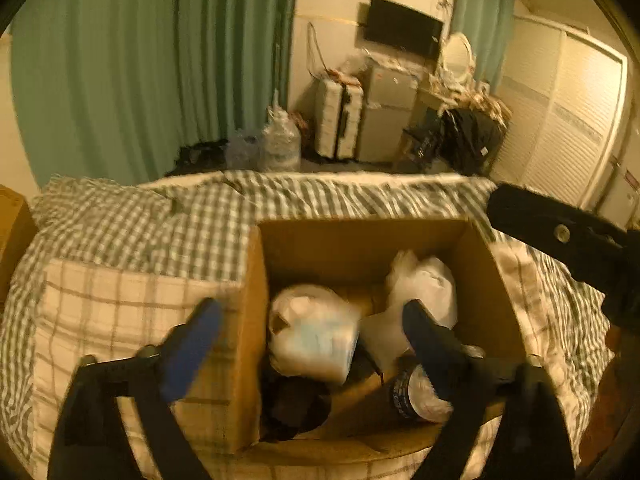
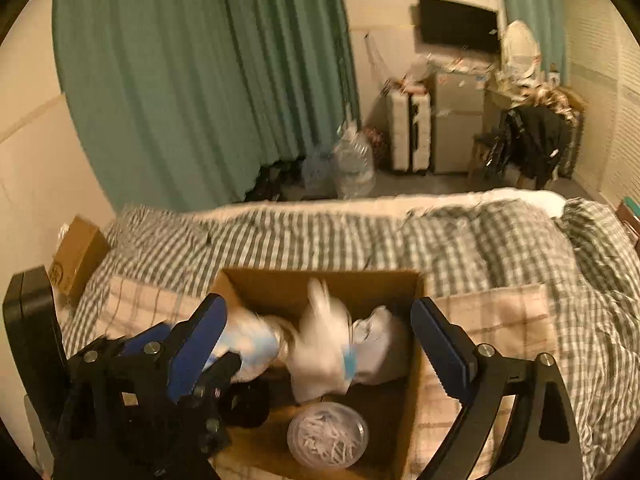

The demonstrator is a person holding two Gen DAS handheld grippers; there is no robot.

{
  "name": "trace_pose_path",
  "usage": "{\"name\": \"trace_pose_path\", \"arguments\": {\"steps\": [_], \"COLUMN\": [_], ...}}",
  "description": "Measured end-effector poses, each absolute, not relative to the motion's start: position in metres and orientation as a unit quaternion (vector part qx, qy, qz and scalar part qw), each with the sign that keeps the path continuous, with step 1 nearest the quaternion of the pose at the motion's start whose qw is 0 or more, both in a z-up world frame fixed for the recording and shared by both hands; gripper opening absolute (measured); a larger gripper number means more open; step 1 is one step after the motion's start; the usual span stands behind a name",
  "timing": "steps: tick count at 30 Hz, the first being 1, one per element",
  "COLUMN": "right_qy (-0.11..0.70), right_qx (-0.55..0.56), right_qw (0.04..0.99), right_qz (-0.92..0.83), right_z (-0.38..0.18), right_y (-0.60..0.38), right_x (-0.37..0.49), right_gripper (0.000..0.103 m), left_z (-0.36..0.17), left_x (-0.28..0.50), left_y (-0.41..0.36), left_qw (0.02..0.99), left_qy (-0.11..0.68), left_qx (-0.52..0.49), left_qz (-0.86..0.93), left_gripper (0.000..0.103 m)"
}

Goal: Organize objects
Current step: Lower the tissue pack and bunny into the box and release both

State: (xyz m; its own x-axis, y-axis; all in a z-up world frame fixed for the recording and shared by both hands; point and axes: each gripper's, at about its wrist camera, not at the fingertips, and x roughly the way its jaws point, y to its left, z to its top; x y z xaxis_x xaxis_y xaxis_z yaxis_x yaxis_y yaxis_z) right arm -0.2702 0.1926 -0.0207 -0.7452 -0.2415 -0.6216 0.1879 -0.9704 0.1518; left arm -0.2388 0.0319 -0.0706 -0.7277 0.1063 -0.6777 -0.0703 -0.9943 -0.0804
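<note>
An open cardboard box point(image 1: 492, 276) sits on a checked bed; it also shows in the right wrist view point(image 2: 352, 280). In it lie white plastic-wrapped bundles point(image 1: 312, 332) point(image 2: 324, 352), a dark object point(image 1: 292, 404) and a clear round tub of white bits point(image 2: 327, 434). My left gripper point(image 1: 312, 324) hovers open over the box's near left side, empty. My right gripper point(image 2: 318, 320) is open above the box, empty; the white bundle below it is blurred. The left gripper's body point(image 2: 152, 384) shows at lower left in the right wrist view; the right gripper's finger point(image 1: 560, 236) shows at right in the left wrist view.
A plaid pillow point(image 1: 120, 312) lies left of the box on the checked duvet point(image 2: 480, 240). A small cardboard box point(image 2: 76, 260) sits at the bed's left edge. Beyond the bed are green curtains point(image 1: 140, 60), a suitcase point(image 1: 338, 120), water bottles point(image 2: 354, 164), and a cluttered chair point(image 2: 532, 144).
</note>
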Motion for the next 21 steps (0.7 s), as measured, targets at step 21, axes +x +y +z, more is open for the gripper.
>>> {"name": "trace_pose_path", "arguments": {"steps": [21], "right_qy": [-0.023], "right_qx": [0.219], "right_qw": [0.058], "right_qz": [-0.974], "right_z": [0.125], "right_y": [0.241], "right_x": [-0.136], "right_gripper": [0.103], "left_z": [0.104], "left_x": [-0.131], "left_y": [0.017], "left_qw": [0.028], "left_qy": [-0.014], "left_qx": [-0.221], "left_qz": [0.975], "left_gripper": [0.103]}}
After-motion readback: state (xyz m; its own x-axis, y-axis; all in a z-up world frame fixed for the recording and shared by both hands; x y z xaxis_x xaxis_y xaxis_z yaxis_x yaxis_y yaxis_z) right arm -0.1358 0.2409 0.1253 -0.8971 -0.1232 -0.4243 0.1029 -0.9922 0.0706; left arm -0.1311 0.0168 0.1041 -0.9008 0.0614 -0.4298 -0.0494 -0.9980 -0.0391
